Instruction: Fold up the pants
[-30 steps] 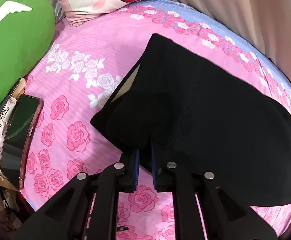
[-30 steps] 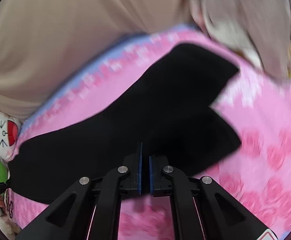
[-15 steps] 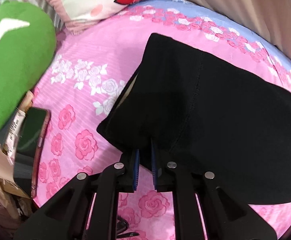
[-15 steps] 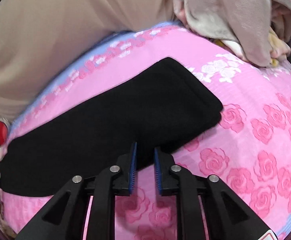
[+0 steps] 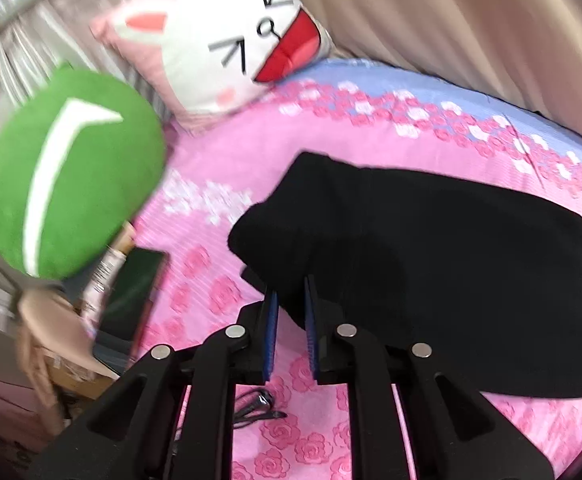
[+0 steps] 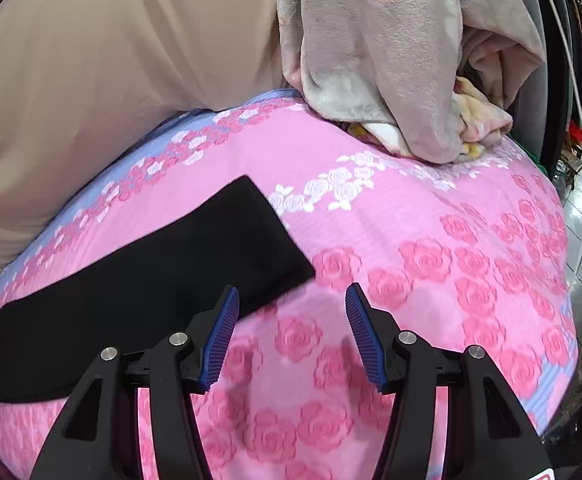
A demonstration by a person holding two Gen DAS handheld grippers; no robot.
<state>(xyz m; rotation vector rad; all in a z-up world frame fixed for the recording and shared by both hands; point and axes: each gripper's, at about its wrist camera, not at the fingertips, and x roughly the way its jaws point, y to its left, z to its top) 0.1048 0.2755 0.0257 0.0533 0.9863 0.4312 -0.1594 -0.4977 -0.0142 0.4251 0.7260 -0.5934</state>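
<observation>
Black pants (image 5: 431,248) lie folded lengthwise on the pink rose bedsheet (image 5: 219,160). In the left wrist view my left gripper (image 5: 291,292) is shut on the near edge of the waist end, with black fabric pinched between the blue pads. In the right wrist view the leg end of the pants (image 6: 163,276) lies flat on the sheet (image 6: 451,280). My right gripper (image 6: 291,300) is open and empty just right of the leg cuff, its left finger (image 6: 219,332) at the cuff's edge.
A green plush cushion (image 5: 67,176) and a white cat-face pillow (image 5: 227,36) sit at the left head of the bed. A phone (image 5: 131,292) and a cable (image 5: 259,404) lie near the left edge. A grey blanket pile (image 6: 391,52) sits at the far right. A beige curtain (image 6: 111,60) hangs behind.
My right gripper has opened and let go of the leg cuff, which now lies flat. My left gripper has tilted and pulled back, still pinching the waist end.
</observation>
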